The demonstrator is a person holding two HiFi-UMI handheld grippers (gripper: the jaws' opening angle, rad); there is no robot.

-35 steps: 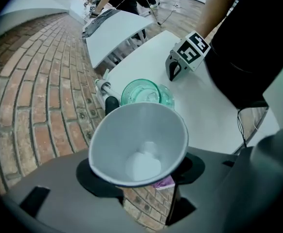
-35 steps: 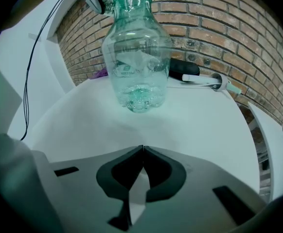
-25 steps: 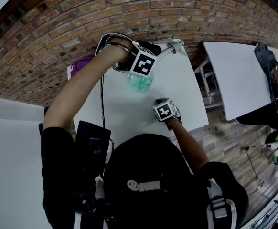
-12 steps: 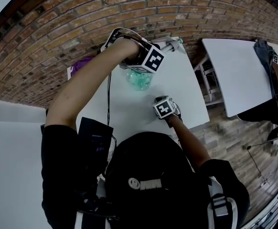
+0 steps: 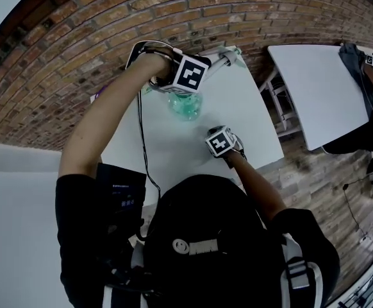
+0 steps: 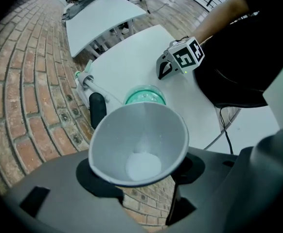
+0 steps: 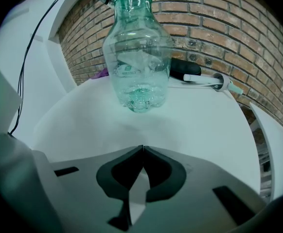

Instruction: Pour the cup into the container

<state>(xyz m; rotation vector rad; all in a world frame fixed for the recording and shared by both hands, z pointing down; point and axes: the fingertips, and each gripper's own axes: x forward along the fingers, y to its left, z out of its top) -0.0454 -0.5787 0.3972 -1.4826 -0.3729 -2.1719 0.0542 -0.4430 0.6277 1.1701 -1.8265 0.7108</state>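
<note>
I count two grippers in my hands, the left gripper (image 6: 140, 171) and the right gripper (image 7: 142, 148). One white cup (image 6: 139, 140), one green bottle (image 7: 137, 52). Two white tables: my table (image 5: 244, 117) at centre, another table (image 5: 314, 88) at upper right. One black-handled tool (image 7: 200, 77), one black box (image 5: 119, 194) at lower left.

At the far edge of the white table (image 5: 244, 108), against the brick wall (image 5: 77, 37), lies a black-handled tool (image 7: 185, 68), possibly a syringe. A second white table (image 5: 314, 88) stands beside it.
</note>
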